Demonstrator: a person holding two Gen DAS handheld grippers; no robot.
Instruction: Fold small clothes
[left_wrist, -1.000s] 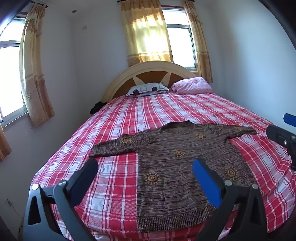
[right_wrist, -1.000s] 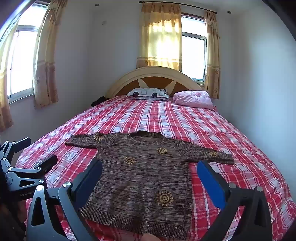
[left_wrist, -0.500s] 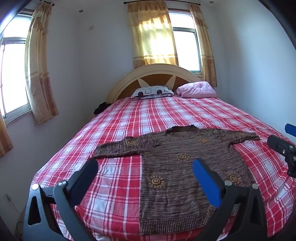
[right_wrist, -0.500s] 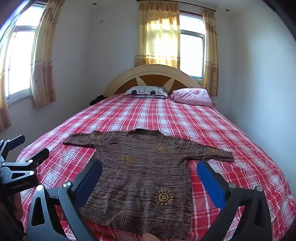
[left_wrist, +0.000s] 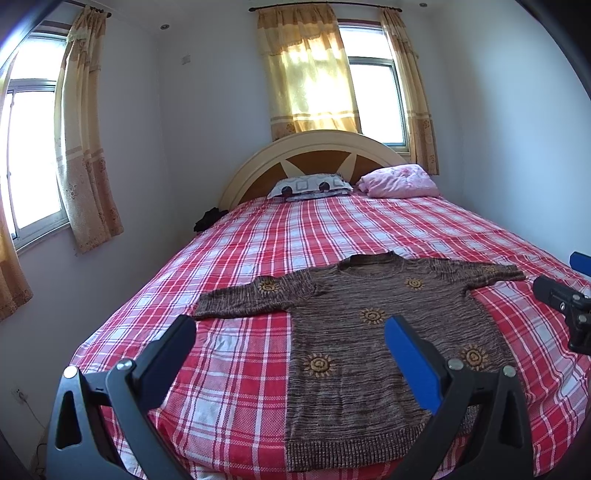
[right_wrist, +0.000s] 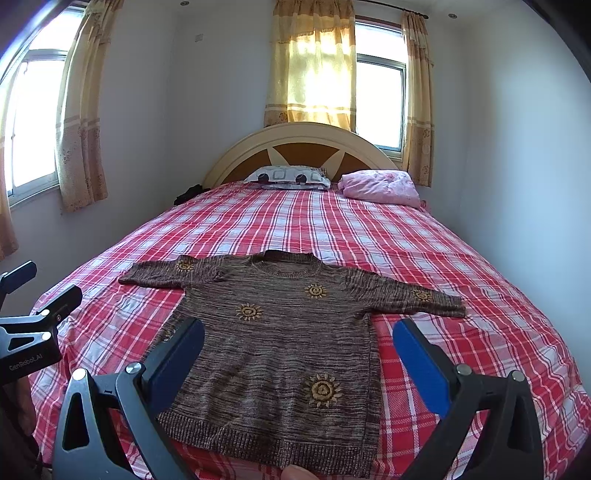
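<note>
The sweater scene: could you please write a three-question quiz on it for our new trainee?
1. True or false: the sweater lies spread flat on the bed.
2. Is the left gripper open or shut?
3. The right gripper holds: A) a sleeve B) the hem C) nothing.

Key: 1 true; 2 open; 3 C.

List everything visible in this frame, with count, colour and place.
sweater: 1, brown with yellow suns, flat at bed's foot, unfolded
bed: 1, red plaid cover
headboard: 1, cream and brown, far end
pillows: 2, patterned white, pink, by headboard
dark item: 1, black, bed's far left edge, unclear
windows: 2, yellow curtains
left gripper: open, above bed
right gripper: open, above sweater
</note>
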